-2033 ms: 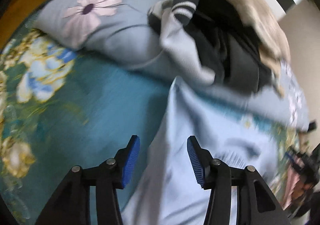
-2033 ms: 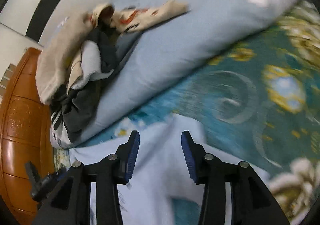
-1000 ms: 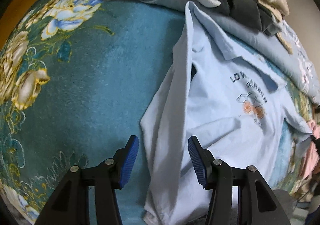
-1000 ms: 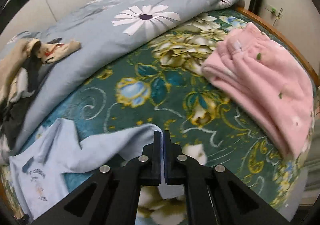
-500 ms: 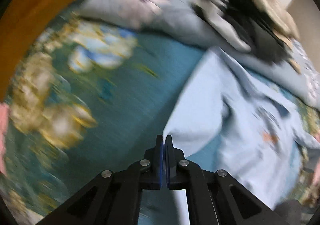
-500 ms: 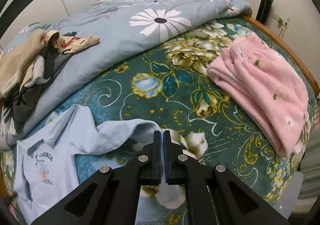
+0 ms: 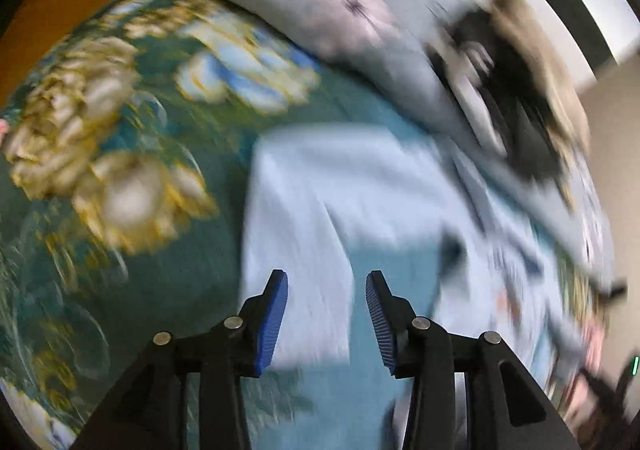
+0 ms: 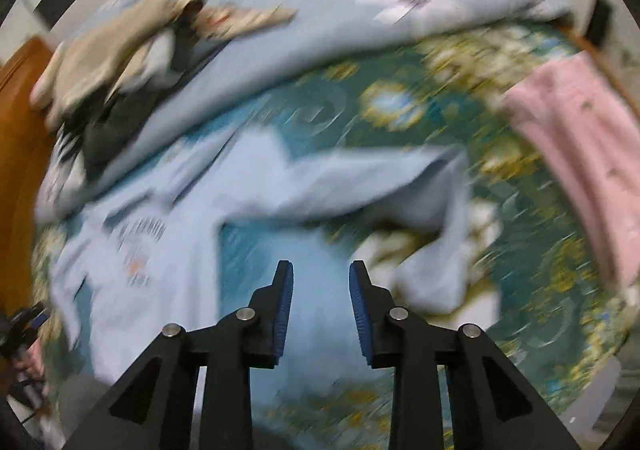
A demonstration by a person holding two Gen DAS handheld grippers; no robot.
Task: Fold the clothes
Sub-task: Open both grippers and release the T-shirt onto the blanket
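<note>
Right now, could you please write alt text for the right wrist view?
The open right hand-held gripper hovers above a light blue printed shirt spread on a teal floral bedspread. A pink fleece garment lies at right, a jumbled clothes pile upper left; the frame is motion-blurred.

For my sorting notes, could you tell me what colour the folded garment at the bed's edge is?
Pink folded garment, clearest in the right wrist view.

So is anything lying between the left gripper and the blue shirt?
Nothing visible. The left gripper is open with the shirt directly ahead of its fingers on the bedspread; the blur hides whether they touch.
</note>
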